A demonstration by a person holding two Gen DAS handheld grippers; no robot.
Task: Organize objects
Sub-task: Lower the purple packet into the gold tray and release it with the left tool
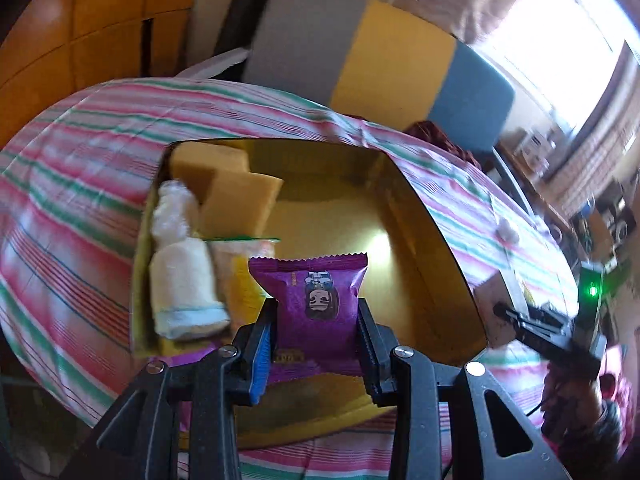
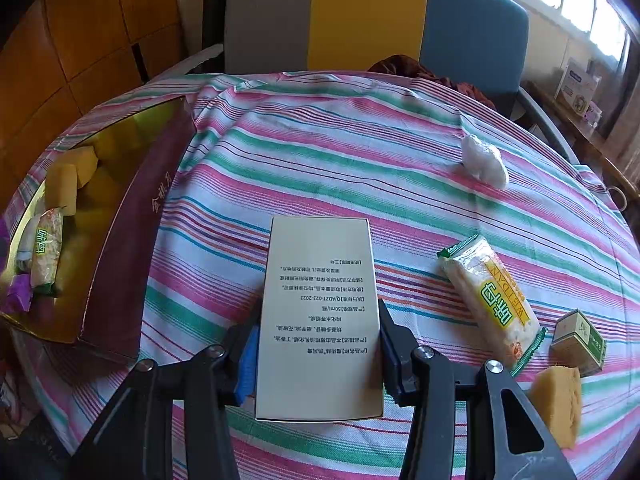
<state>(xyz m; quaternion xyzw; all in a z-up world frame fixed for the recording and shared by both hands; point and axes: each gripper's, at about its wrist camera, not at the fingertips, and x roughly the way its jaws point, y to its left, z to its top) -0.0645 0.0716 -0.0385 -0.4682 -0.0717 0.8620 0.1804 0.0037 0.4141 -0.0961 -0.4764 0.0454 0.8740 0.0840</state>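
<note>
The left gripper [image 1: 316, 336] pinches a purple snack packet [image 1: 310, 300] between its two pads, which press on the packet's sides. The packet hangs over the near edge of an open box with a gold lining [image 1: 424, 216]. Inside that box, along its left wall, lies a rolled white towel [image 1: 182, 280]; beside it is a clear bag with a green strip [image 1: 240, 248], and two yellow sponges [image 1: 236, 200] sit in the far left corner. The box stands on a table covered by a striped cloth [image 1: 80, 160] in pink, green and white.

The right gripper [image 2: 318, 344] clamps a pale printed carton [image 2: 320, 312] by its long sides, held above the cloth near the table's near edge. To the right of the carton lies a wrapped biscuit pack with green ends [image 2: 488, 300]. Just beyond it, toward the right edge, stands a small green-and-cream box [image 2: 578, 342], and a yellow sponge [image 2: 558, 404] rests just in front of that box. A crumpled white wad [image 2: 484, 162] lies farther back toward the far right edge, well apart from the rest. In this view the gold-lined box sits at the table's left edge, its dark red side facing the carton. Behind the table stands a chair [image 2: 372, 16] with grey, yellow and blue panels.
</note>
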